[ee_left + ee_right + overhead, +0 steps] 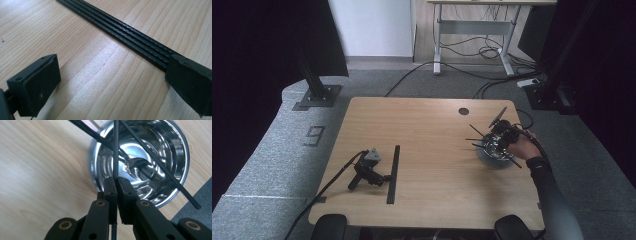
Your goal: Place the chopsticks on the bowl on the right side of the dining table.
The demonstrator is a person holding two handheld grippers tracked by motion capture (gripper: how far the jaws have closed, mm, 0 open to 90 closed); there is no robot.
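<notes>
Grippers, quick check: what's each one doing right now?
Left gripper: jaws open, holding nothing, lying on the table by the black strips.
Right gripper: jaws shut on a thin black strip over the steel bowl.

Table point(427, 150): light wood-grain top, smooth, low sheen with a soft glare patch in the left gripper view. Bowl point(160, 157): polished metal, mirror-bright, ringed reflections inside. Thin strips point(115, 150) across the bowl: black, matt, plastic-looking. Flat strips point(125, 32) on the table: black, finely ribbed lengthwise, dull. Left gripper point(107, 85) jaws: matt black plastic, faint dust specks. Right gripper point(117, 187): same matt black, brass-coloured pivot bushings. Floor point(272, 150): grey speckled carpet, rough.
</notes>
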